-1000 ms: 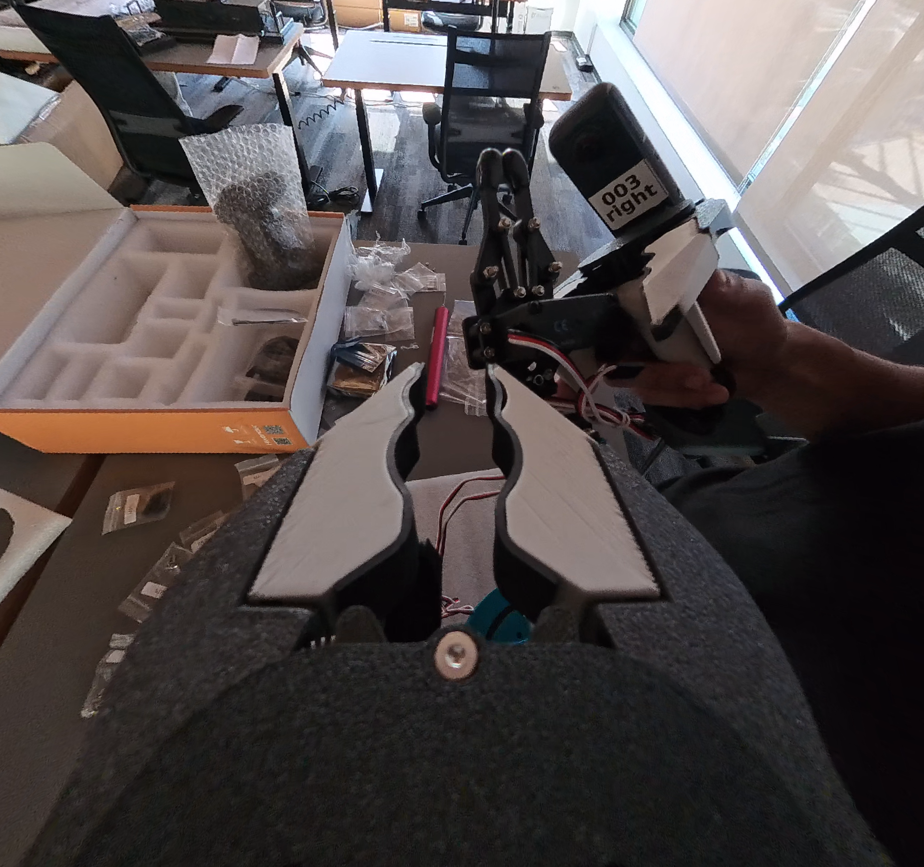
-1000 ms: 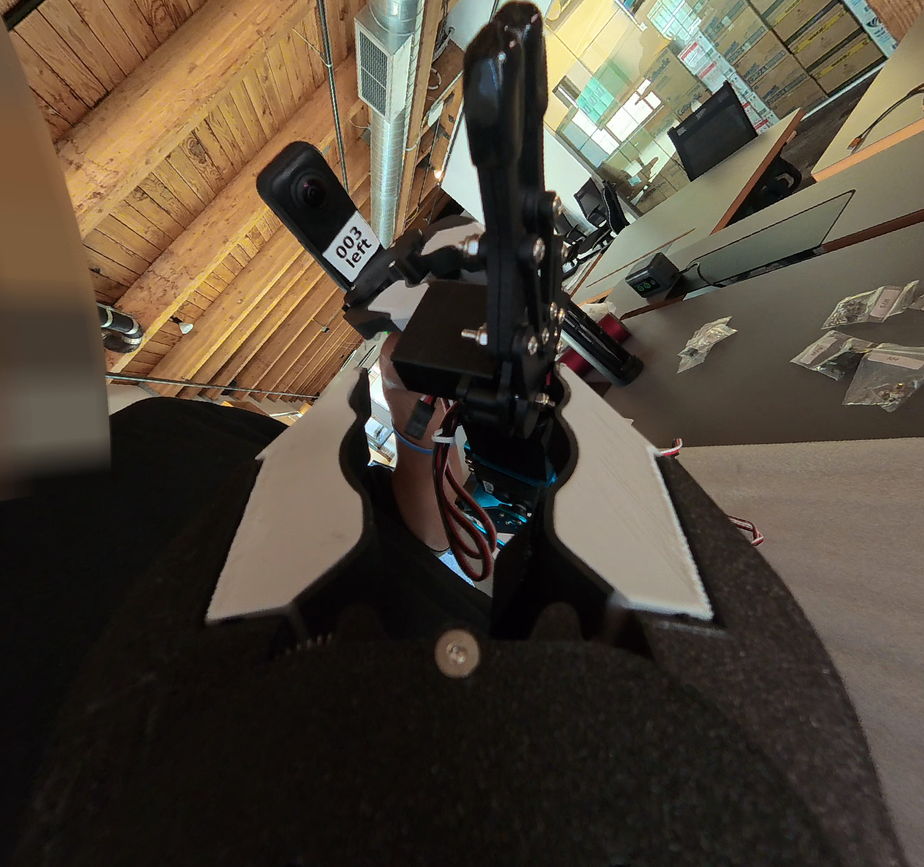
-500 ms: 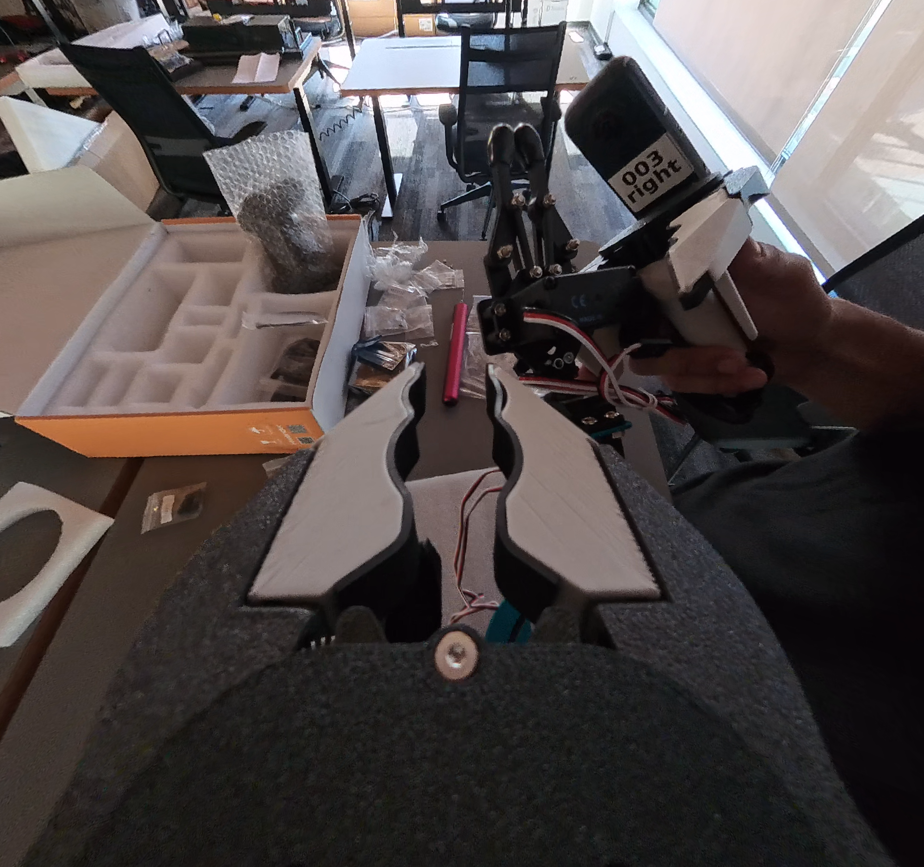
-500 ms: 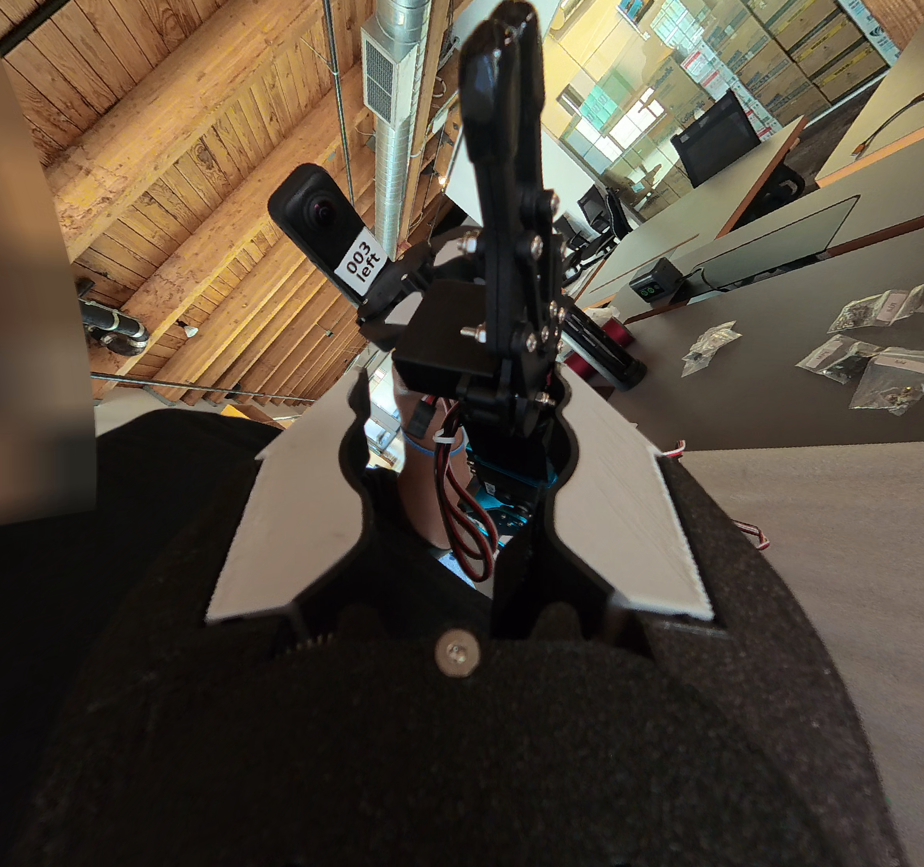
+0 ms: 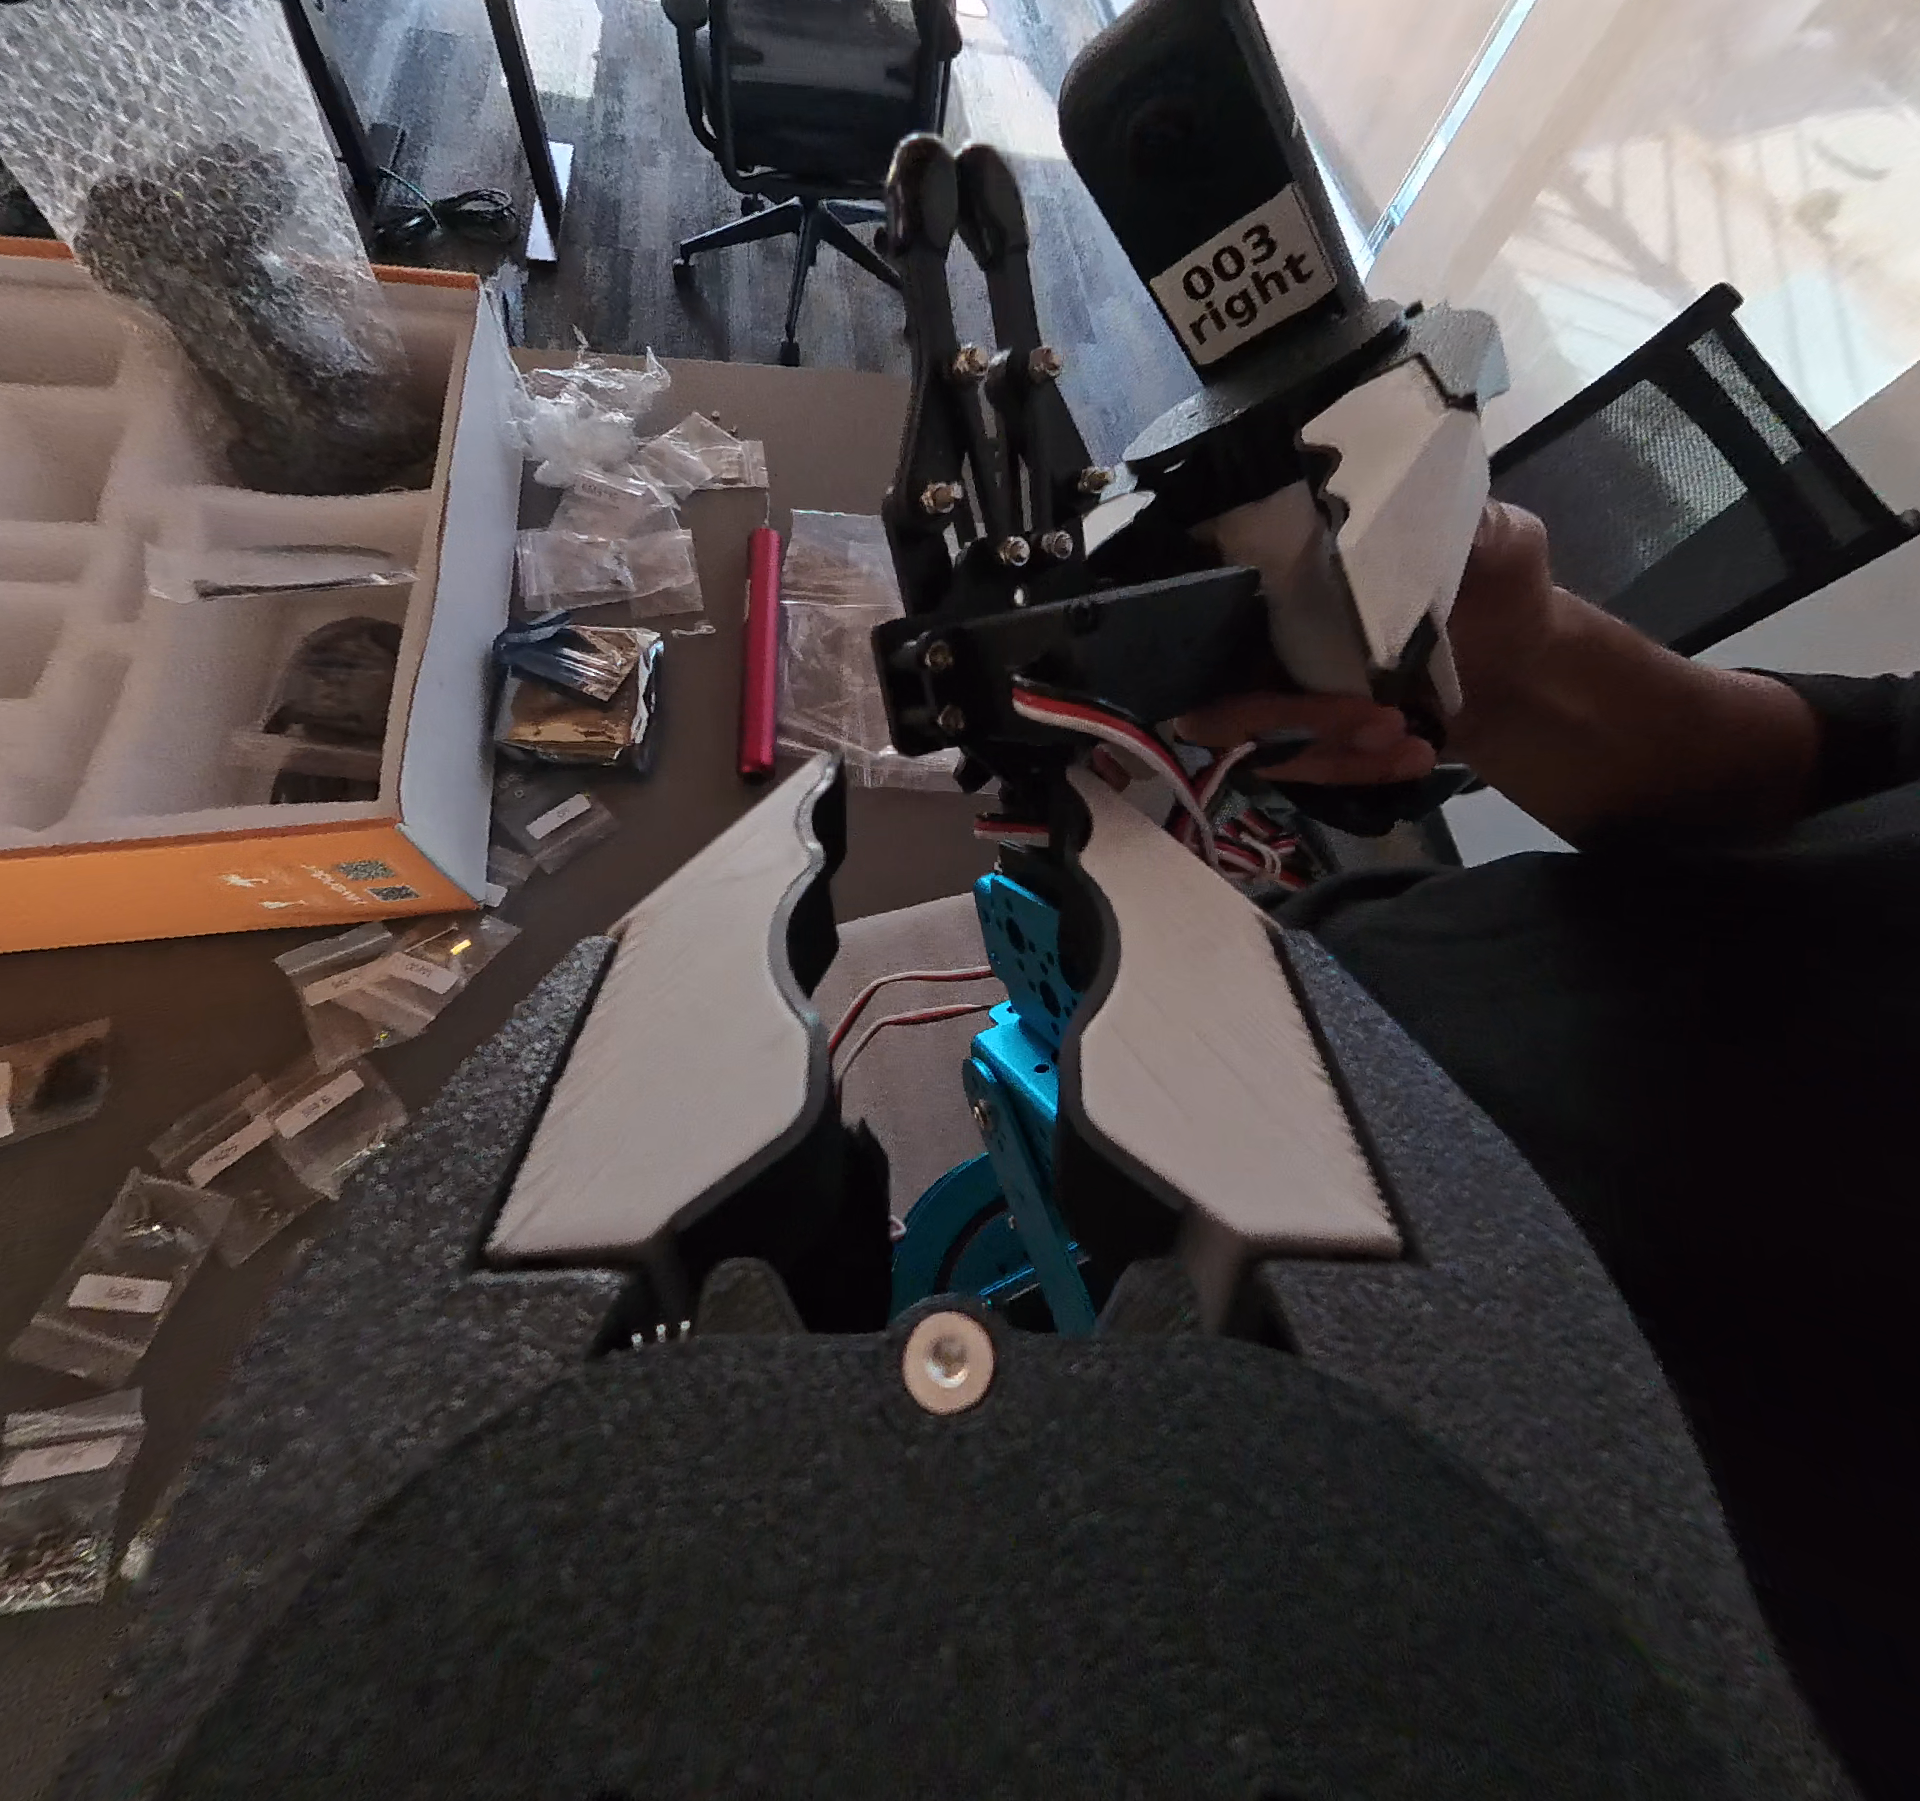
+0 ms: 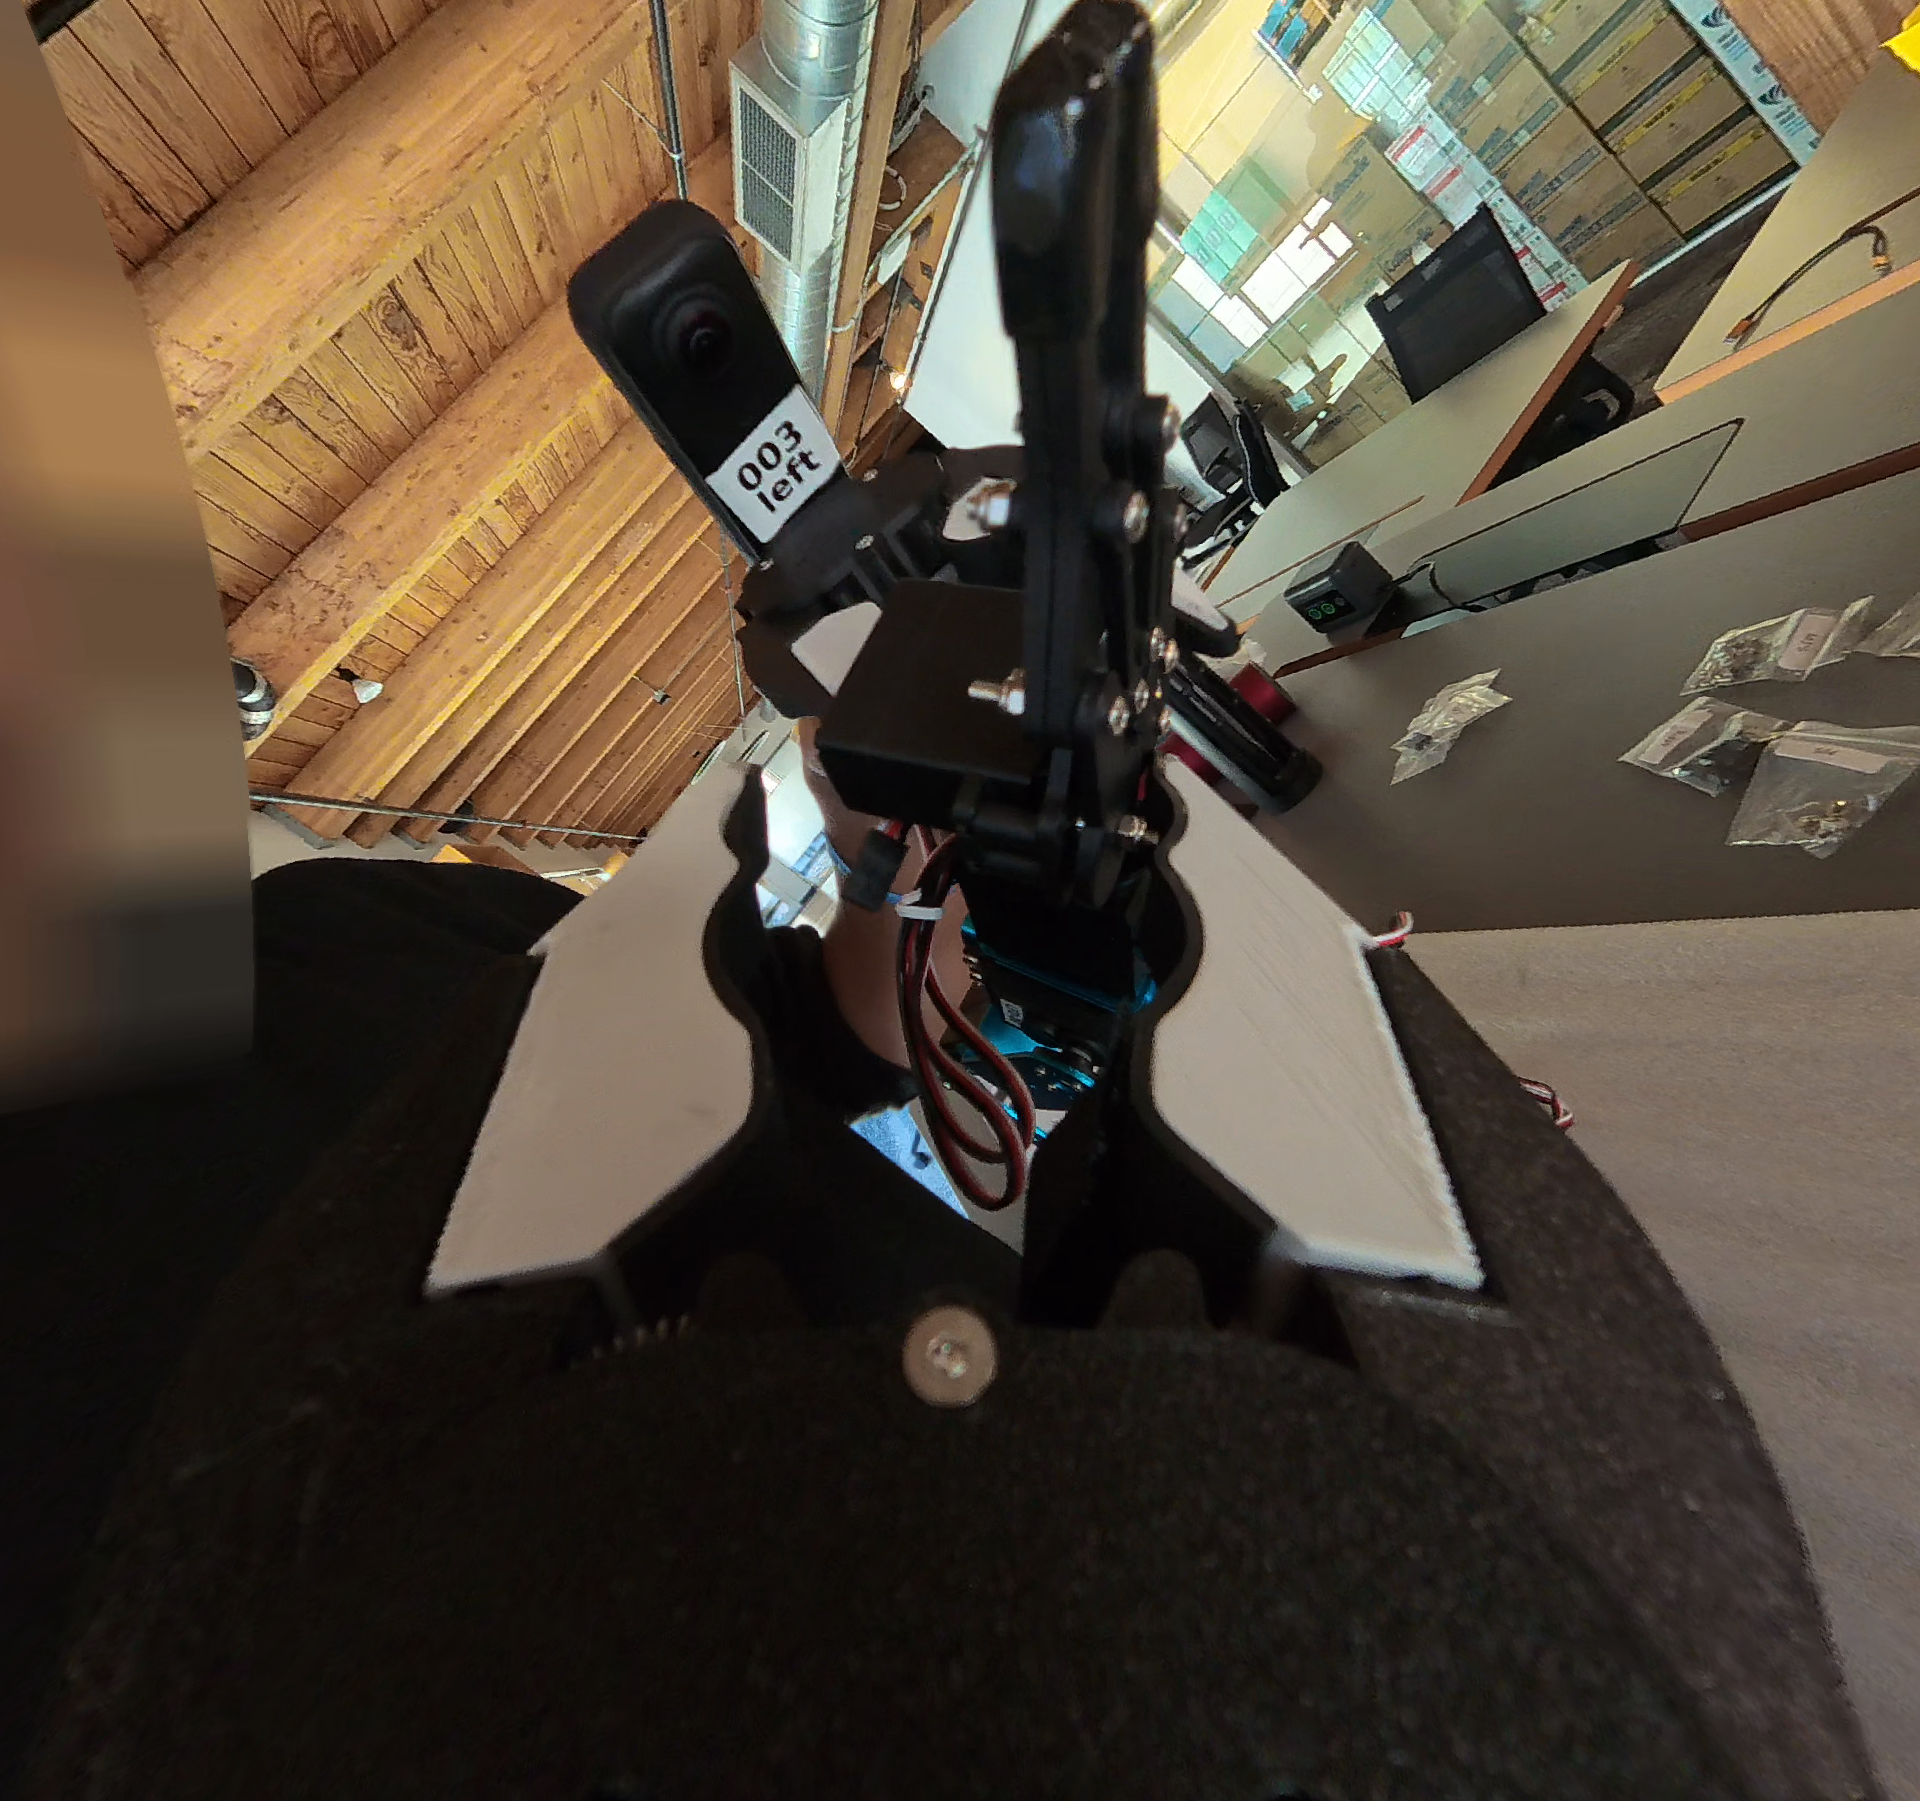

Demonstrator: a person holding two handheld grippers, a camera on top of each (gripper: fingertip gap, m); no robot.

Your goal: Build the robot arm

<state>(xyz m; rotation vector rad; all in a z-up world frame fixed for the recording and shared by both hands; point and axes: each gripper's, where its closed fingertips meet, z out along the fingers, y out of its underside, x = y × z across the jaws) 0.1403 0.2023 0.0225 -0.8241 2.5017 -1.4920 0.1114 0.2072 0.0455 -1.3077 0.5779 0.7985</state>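
Observation:
My right gripper (image 6: 961, 795) is shut on a black robot claw assembly (image 6: 1081, 401) that stands up between its fingers, held deep and against the right one. In the left wrist view a hand (image 5: 1538, 650) holds this gripper (image 5: 1340, 546) with the claw (image 5: 987, 463) at the upper right. My left gripper (image 5: 951, 795) is open just below the claw. A blue metal bracket (image 5: 1023, 982) with red, white and black wires lies between its fingers, close to the right finger. The bracket (image 6: 1049, 1024) also shows under the claw in the right wrist view, with the left gripper's camera (image 6: 717, 380) behind.
An orange box (image 5: 436, 608) with white foam compartments and a bubble-wrapped part (image 5: 208, 224) sits at left on the brown table (image 5: 831, 421). A red rod (image 5: 761, 650) and several small parts bags (image 5: 603, 546) lie beside it. An office chair (image 5: 821, 16) stands beyond. More bags (image 6: 1766, 764) show at right.
My left gripper has opened wider and tipped downward, so the blue bracket now shows between its fingers. The right gripper and the claw in it come closer in the left view.

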